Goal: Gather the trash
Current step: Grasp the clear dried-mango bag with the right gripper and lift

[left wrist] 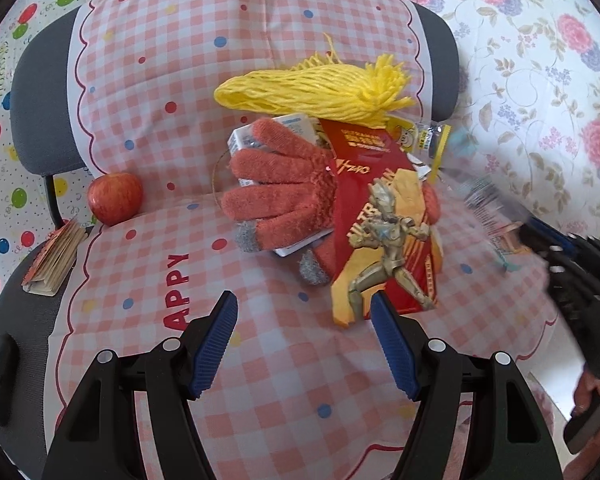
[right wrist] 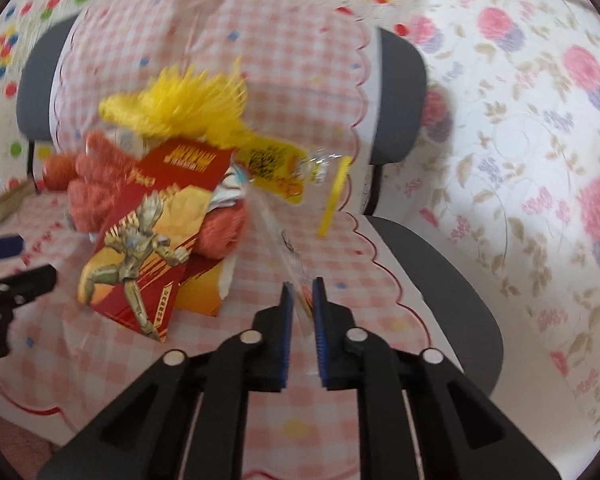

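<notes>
Done so far: the right gripper (right wrist: pixel 300 300) is pinched tight on a clear plastic wrapper (right wrist: pixel 290 256), so one bit of trash is caught.
Left to do: the red paper bag (left wrist: pixel 384 216) and milk carton (left wrist: pixel 260 136) sit in the pile.
Left gripper (left wrist: pixel 304 312): wide apart, holding nothing.
Pile: at twelve o'clock from the left gripper, near.
Wrapper: runs toward eleven o'clock from the right gripper.

glossy printed card box (left wrist: pixel 388 216) at centre; fuzzy knit glove (left wrist: pixel 280 184) beside it; matt yellow foam net (left wrist: pixel 312 90) above; smooth shiny apple (left wrist: pixel 115 198) left; clear crinkly plastic wrapper (right wrist: pixel 296 264); checked plastic-looking cloth (left wrist: pixel 172 92).
</notes>
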A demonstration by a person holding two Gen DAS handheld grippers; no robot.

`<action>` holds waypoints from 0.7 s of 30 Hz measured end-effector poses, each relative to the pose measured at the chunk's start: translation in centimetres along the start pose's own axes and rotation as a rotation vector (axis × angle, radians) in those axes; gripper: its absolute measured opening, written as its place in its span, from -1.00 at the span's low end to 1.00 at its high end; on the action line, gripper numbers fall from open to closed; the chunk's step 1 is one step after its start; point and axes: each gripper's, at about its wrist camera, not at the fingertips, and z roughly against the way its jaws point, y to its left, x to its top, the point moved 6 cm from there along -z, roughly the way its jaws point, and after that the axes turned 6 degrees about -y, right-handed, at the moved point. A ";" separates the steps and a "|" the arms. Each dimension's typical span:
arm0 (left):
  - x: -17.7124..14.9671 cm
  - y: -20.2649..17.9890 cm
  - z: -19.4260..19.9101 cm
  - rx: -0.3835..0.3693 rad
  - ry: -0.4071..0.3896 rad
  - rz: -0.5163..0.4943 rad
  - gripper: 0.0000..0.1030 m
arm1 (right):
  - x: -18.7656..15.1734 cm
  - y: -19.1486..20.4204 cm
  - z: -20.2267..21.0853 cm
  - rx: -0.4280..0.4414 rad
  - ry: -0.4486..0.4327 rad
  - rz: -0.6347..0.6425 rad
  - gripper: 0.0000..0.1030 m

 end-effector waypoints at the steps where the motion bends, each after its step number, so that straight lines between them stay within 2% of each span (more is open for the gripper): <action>1: 0.1 -0.1 0.0 -0.003 -0.002 0.000 0.35 | 0.2 -0.8 0.8 0.020 -0.007 -0.040 -0.93; 4: 0.5 -0.5 0.0 -0.009 -0.009 -0.003 0.35 | 0.4 -2.5 2.8 0.110 -0.008 -0.176 -0.95; 9: 1.0 -1.7 -1.0 -0.046 -0.002 -0.012 0.35 | -0.6 -1.2 3.3 0.164 0.025 -0.188 -0.95; 21: 1.7 -3.8 -6.9 -0.116 0.086 0.003 0.34 | -0.8 -0.7 2.7 0.155 0.019 -0.163 -0.95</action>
